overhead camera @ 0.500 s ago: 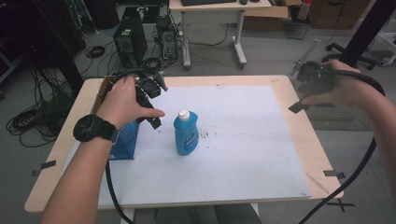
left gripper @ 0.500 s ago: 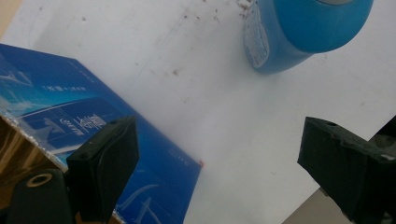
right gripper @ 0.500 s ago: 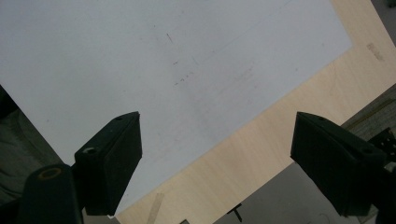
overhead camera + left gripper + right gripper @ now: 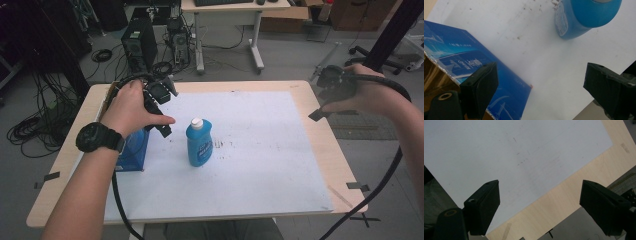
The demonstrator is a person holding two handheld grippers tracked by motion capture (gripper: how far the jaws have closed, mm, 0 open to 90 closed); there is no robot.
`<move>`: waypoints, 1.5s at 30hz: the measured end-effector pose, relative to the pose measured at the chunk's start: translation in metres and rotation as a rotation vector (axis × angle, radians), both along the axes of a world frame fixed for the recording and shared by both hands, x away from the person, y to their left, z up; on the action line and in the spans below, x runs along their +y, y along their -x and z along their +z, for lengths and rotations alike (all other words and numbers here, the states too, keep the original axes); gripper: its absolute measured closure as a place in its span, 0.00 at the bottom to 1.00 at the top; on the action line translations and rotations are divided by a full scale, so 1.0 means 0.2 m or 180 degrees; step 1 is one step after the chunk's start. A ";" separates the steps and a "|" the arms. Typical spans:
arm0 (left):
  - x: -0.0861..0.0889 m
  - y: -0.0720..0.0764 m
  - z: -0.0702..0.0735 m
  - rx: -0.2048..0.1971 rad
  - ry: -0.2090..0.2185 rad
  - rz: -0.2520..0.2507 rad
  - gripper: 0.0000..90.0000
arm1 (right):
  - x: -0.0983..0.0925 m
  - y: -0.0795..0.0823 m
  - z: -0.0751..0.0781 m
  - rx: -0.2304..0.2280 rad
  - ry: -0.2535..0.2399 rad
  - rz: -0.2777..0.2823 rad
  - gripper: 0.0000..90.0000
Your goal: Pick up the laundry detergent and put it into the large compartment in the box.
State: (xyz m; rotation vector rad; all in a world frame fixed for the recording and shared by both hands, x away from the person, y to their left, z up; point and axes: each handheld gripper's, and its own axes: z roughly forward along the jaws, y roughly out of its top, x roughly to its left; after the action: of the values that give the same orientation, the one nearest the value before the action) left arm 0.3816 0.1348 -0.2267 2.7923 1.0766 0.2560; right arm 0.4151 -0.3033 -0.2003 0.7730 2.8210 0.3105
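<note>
A blue bottle (image 4: 199, 142) with a white cap stands upright on the white sheet (image 4: 260, 150), left of the table's middle. A blue box (image 4: 132, 150) stands just left of it, partly under the left hand. My left gripper (image 4: 164, 107) hovers above the box and beside the bottle's cap. In the left gripper view its jaws stand wide apart with nothing between them (image 4: 544, 75), the box (image 4: 474, 60) at lower left and the bottle (image 4: 584, 17) at upper right. My right gripper (image 4: 322, 97) is held over the table's right edge, open and empty (image 4: 541, 192).
The wooden table (image 4: 330, 150) shows as a border around the sheet; its edge (image 4: 554, 202) lies under the right gripper. Cables trail from both grippers toward the near side. Beyond the table stand a computer tower (image 4: 137, 42) and a desk (image 4: 230, 30).
</note>
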 end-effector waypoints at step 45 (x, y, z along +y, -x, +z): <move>-0.17 0.00 0.13 0.0146 0.0139 0.0333 0.12 | -0.01 0.02 0.02 -0.0026 -0.0043 0.0024 0.18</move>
State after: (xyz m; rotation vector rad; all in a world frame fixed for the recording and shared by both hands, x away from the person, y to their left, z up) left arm 0.3823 0.1000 -0.2016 2.7201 1.2255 0.1780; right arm 0.4120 -0.3057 -0.1967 0.7622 2.8177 0.3336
